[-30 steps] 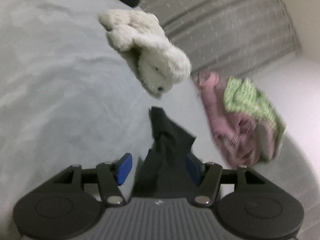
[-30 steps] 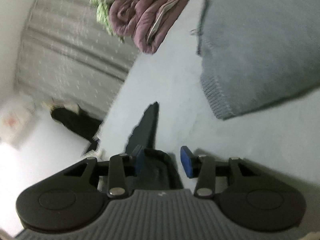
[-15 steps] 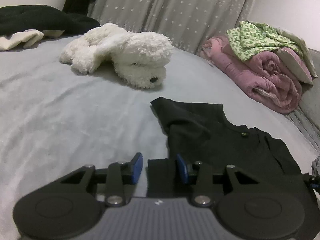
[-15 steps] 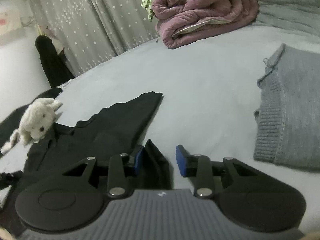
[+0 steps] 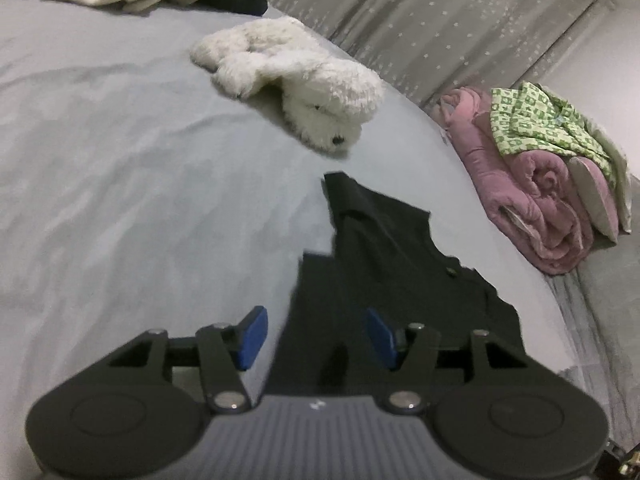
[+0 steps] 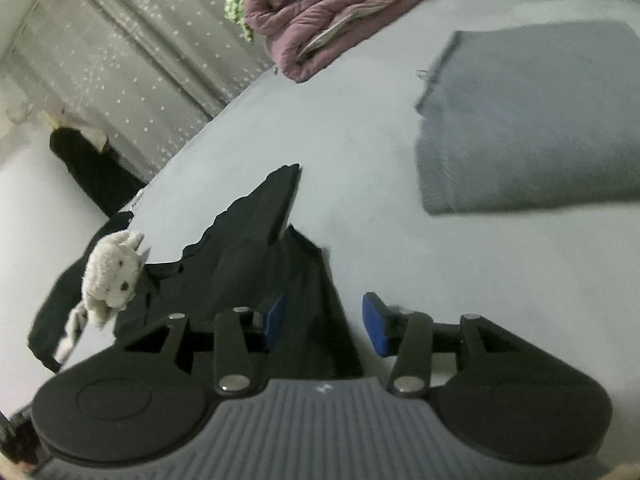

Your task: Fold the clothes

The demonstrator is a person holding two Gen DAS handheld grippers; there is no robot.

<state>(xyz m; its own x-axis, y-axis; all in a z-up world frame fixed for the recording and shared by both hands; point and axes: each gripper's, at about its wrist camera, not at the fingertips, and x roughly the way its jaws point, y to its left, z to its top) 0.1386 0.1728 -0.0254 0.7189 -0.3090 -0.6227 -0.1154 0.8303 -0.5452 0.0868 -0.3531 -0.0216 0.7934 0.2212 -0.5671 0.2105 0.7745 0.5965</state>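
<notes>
So the black shirt [image 5: 384, 264] is flat on the bed [image 5: 120, 200], running straight ahead of both tools with the hem nearest. Left gripper [image 5: 312, 334] sits over its left bottom corner, right gripper [image 6: 324, 322] over the other, so they're equally close. Both jaws have just been opening and stand partly apart: cloth lies between them but the pads aren't pinching it. Both tilt down toward the bed. Plush dog [image 5: 296, 80] lies farther ahead
</notes>
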